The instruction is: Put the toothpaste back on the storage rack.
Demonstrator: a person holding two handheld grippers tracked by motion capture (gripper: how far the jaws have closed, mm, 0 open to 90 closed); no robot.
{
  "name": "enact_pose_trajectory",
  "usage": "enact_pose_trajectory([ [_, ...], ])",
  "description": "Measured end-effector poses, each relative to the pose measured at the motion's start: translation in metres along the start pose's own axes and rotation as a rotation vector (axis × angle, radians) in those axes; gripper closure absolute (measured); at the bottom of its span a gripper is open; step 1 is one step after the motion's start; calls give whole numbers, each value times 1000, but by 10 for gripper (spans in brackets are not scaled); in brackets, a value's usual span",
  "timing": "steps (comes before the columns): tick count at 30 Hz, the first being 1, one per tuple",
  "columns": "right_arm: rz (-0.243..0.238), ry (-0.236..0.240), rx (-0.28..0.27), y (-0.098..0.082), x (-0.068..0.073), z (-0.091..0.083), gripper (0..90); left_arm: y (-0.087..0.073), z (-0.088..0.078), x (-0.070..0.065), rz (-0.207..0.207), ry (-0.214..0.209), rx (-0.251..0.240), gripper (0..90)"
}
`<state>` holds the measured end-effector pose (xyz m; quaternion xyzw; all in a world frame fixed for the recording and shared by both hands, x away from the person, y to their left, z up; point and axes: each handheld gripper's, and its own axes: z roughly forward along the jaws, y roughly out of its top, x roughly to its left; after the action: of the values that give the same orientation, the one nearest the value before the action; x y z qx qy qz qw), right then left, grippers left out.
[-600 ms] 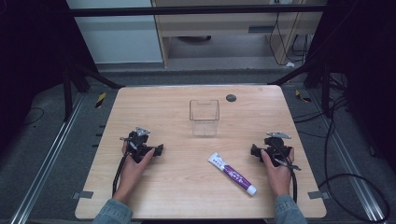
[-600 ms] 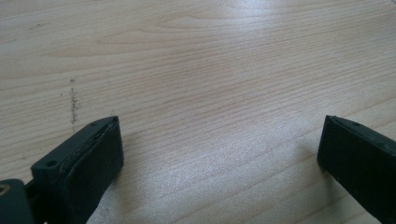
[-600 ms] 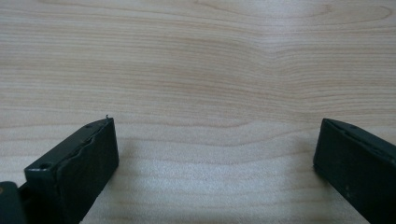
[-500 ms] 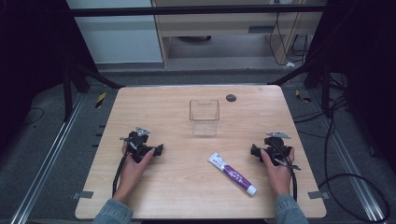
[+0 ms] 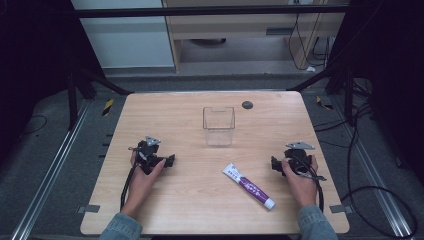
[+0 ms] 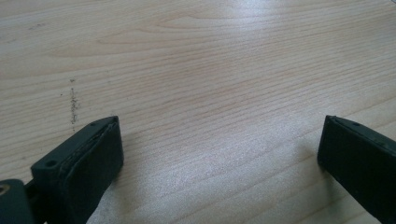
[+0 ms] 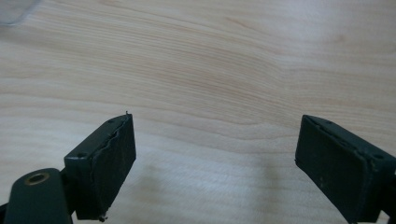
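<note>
A white and purple toothpaste tube (image 5: pixel 248 185) lies flat on the wooden table (image 5: pixel 190 115), slanting toward the front right. A clear plastic box (image 5: pixel 218 125) stands upright near the table's middle. My left gripper (image 5: pixel 170 161) rests on the table at the left, held by a hand, jaws pointing right. In the left gripper view its gripper (image 6: pixel 219 154) is open over bare wood. My right gripper (image 5: pixel 273 164) rests at the right, jaws pointing left toward the tube. In the right gripper view the gripper (image 7: pixel 215 154) stands open with only wood between its fingers.
A small dark round disc (image 5: pixel 247 105) lies near the table's far edge, right of the box. Cables (image 5: pixel 320 187) trail from both grippers toward the front edge. Dark frame posts and floor cables surround the table.
</note>
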<state>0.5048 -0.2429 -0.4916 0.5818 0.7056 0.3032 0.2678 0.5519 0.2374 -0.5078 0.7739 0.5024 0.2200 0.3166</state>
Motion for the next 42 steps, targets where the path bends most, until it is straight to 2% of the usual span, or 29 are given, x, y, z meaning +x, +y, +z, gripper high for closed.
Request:
enact_pose_trajectory([
  [3, -58, 46, -6, 4, 9, -19, 134, 0, 0, 0, 0, 0, 0, 0],
  [6, -99, 96, 9, 8, 20, -37, 149, 0, 0, 0, 3, -2, 1, 0],
  [11, -143, 135, 37, 15, 33, -52, 159, 0, 0, 0, 3, -2, 1, 0],
  [12, -154, 171, 39, 17, 38, -56, 166, 0, 0, 0, 3, -2, 2, 0],
  [13, -173, 184, 48, 18, 41, -58, 179, 0, 0, 0, 3, -2, 1, 0],
  [14, -173, 184, 48, 18, 41, -58, 179, 0, 0, 0, 3, -2, 1, 0],
  [16, -230, 177, 66, 20, 49, -60, 232, 0, 0, 0, 3, -2, 1, 0],
  [18, -263, 184, 82, 20, 56, -61, 301, 0, 0, 0, 3, -2, 2, 0],
  [23, -298, 220, 112, 21, 69, -58, 346, 0, 0, 0, 3, -2, 1, 0],
  [27, -308, 235, 127, 21, 76, -55, 357, 0, 0, 0, 3, -2, 1, 0],
  [28, -317, 253, 149, 22, 82, -52, 365, 0, 0, 0, 2, -2, 0, 0],
  [30, -320, 255, 160, 23, 85, -52, 365, 0, 0, 0, 2, -2, 0, 0],
  [31, -338, 266, 171, 25, 91, -50, 357, 0, 0, 0, 2, -3, 0, 0],
  [36, -364, 280, 182, 31, 102, -48, 343, 0, 0, 0, 2, -4, 0, 0],
  [37, -373, 287, 198, 33, 107, -46, 340, 0, 0, 0, 2, -4, 0, 0],
  [42, -403, 289, 227, 36, 115, -43, 341, 0, 0, 0, 1, -4, 0, 0],
])
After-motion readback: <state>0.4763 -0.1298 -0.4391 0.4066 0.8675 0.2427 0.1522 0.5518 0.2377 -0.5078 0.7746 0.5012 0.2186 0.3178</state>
